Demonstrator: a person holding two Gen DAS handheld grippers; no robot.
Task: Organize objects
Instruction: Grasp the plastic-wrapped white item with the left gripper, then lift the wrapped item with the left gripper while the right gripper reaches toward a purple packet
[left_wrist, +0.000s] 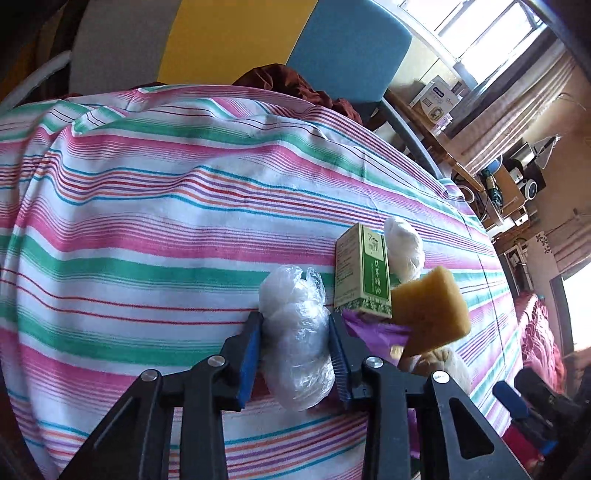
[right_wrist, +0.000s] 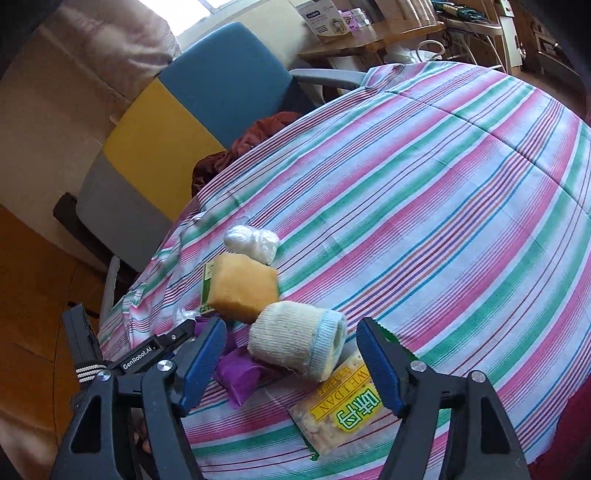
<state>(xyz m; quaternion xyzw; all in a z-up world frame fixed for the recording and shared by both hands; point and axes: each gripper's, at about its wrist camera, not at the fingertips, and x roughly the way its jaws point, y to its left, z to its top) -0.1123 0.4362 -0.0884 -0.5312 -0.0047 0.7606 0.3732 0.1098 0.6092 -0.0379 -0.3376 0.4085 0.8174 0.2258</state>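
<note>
Plastic bundle (left_wrist: 295, 332) sits clamped in the left tool (left_wrist: 295, 325), on the striped cloth (left_wrist: 147, 221) just left of a green box (left_wrist: 364, 273). The right tool (right_wrist: 291, 332) stands part open — its pads either side of a rolled sock (right_wrist: 295, 343), not pressing it.

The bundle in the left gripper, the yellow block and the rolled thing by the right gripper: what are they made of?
Bundle: thin clear plastic film, glossy and crinkled, contents unclear. Yellow block: apparently sponge foam, matte and porous. Rolled thing: knitted fabric, likely a sock, ribbed with a blue cuff.
</note>
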